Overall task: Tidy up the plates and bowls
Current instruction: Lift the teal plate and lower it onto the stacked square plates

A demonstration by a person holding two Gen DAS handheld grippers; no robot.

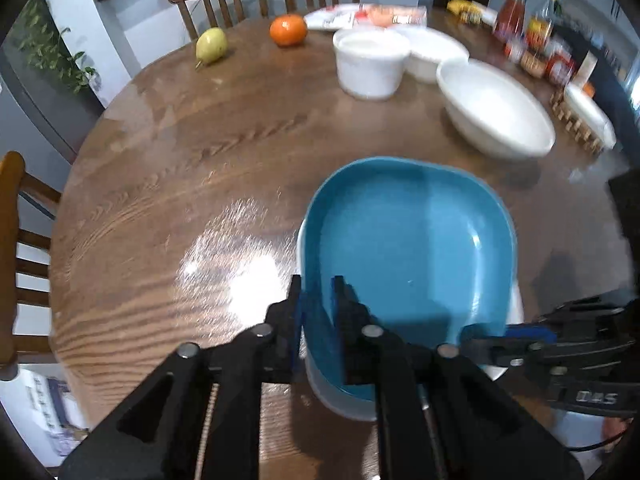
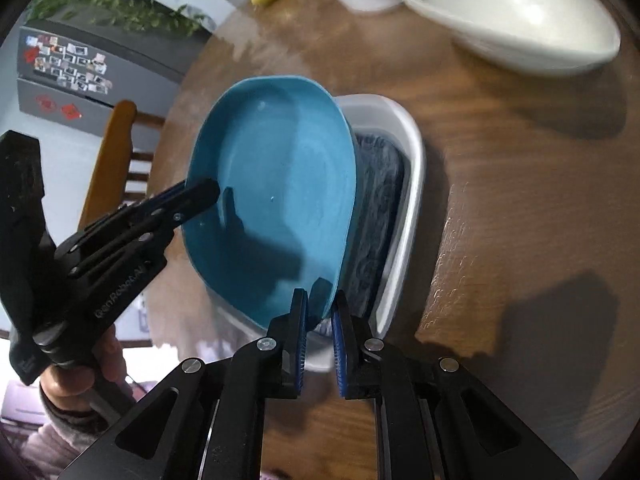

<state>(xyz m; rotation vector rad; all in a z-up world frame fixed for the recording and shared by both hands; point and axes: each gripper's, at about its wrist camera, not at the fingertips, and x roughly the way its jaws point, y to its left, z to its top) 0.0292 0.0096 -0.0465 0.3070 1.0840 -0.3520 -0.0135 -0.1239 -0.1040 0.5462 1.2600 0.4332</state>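
Both tongs are clamped on the blue dish [image 1: 408,248]: the left gripper [image 1: 318,300] pinches one edge of its rim, and the right gripper [image 2: 320,304] pinches the opposite edge. The dish hangs tilted over a white tray [image 2: 404,200] that sits on the wooden table [image 1: 160,200], so it looks about to be nested into or lifted off that tray; I cannot say which.

To do it well, I'd keep the 2 grips level with each other so the dish does not twist out of the thin rim holds, and move both hands together, slowly, keeping clear of the big white bowl [image 1: 496,112] and the white tub [image 1: 370,64] further back.

The tray's floor shows something dark and patterned, but the dish covers most of it. Whether the dish's underside touches the tray is hidden. The far jars and packets are too blurred to read.
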